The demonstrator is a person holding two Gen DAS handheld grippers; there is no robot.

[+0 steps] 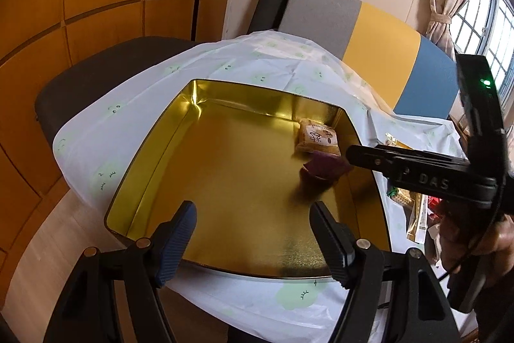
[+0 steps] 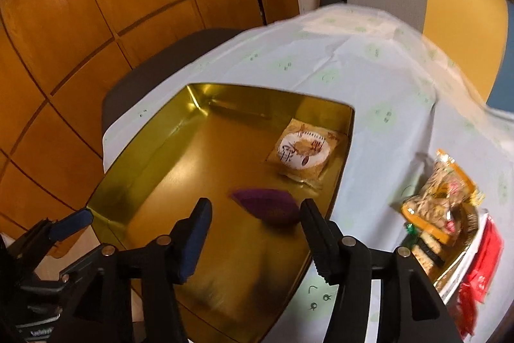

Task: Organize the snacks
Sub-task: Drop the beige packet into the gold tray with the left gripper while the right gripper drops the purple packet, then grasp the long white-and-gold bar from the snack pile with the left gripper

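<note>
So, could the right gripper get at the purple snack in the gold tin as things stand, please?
Probably yes. The right gripper is open and empty just above the purple snack, the gold tin has no lid, and the beige packet lies apart, toward the far corner.

A purple packet (image 2: 268, 204) lies in the gold tin (image 2: 154, 147). The right gripper (image 2: 255, 241) hangs above it, jaws apart.

purple packet (image 2: 265, 205) motion-blurred, red packets (image 2: 482, 272) edge-cropped
</note>
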